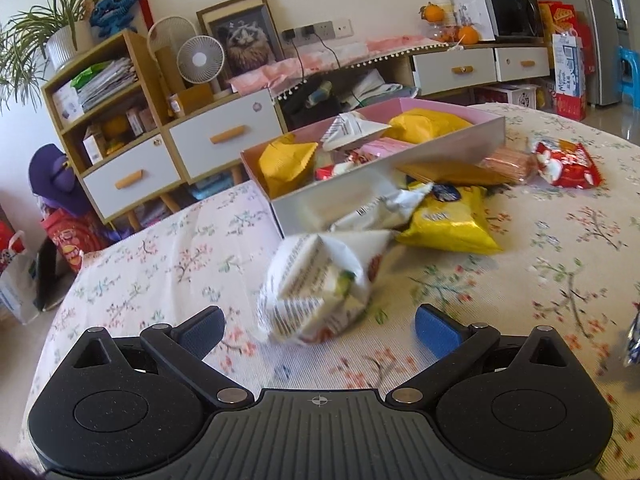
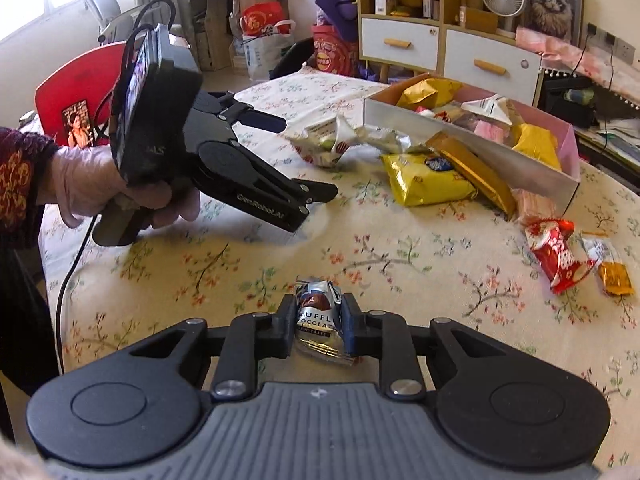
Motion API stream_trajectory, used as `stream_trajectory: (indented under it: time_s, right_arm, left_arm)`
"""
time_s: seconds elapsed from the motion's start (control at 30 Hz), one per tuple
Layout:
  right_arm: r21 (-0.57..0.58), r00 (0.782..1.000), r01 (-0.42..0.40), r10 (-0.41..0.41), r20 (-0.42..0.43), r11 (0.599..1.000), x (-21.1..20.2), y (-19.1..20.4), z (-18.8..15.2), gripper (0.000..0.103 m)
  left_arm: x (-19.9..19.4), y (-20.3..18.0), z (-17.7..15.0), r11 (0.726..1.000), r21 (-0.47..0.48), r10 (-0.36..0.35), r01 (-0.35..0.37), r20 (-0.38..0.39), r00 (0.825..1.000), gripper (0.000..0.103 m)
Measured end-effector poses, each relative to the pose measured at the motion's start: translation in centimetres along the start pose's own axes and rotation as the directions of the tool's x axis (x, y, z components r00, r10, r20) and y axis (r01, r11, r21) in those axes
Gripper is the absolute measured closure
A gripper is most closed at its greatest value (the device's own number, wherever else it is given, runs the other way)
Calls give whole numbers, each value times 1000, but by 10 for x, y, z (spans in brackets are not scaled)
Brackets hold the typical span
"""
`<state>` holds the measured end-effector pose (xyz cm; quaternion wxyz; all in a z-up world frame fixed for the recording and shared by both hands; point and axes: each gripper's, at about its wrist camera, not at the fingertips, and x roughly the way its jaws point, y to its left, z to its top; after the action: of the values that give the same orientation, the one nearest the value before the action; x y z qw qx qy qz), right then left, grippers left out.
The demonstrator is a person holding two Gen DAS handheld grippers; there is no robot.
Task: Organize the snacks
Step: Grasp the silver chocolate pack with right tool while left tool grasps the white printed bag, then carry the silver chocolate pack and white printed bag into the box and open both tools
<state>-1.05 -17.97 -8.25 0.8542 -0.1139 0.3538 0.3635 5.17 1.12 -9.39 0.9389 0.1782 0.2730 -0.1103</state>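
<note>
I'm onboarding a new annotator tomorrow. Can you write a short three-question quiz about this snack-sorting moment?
1. True or false: the right gripper is shut on a truffle chocolate.
2. Which snack lies straight ahead of the open left gripper? A) the white printed packet B) the red packet C) the yellow bag
3. Fill in: the pink box on the floral tablecloth already holds ____ snacks.

Key: 1 true. 2 A. 3 several, among them yellow packets and a white one.
</note>
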Motion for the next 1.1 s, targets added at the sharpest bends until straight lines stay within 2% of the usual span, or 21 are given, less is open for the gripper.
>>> stream_trajectory:
  time_s: [0.2,0.27,0.37,0.43,0.47,0.9,1.1]
  right_arm:
    - [24,1000,9,-10,22,1000,2,-9,9,82]
    - [37,1000,14,-15,25,999,4,-13,12,82]
    - [49,999,24,-25,27,999,7,-17,15,82]
    - [56,999,32,-34,30,998,8,-20,17,82]
    - [59,999,38,-40,32,998,8,-21,18,82]
    - [139,988,135,-144,58,981,6,-40,34,82]
    - [210,975,188,-209,78,959,6,-55,47,82]
  left_arm:
    - [11,3,12,999,26,-31,31,3,1000,3]
    - [13,5,14,999,22,-46,46,-4,999,7]
    - [15,5,16,999,14,-53,53,-16,998,19]
    - [15,6,17,999,6,-51,52,-27,998,36]
    - [15,7,18,999,-1,-45,45,-32,998,38]
    - [5,24,34,985,-160,-79,64,-86,993,53]
    - [-1,38,43,960,-267,-117,83,-111,987,60]
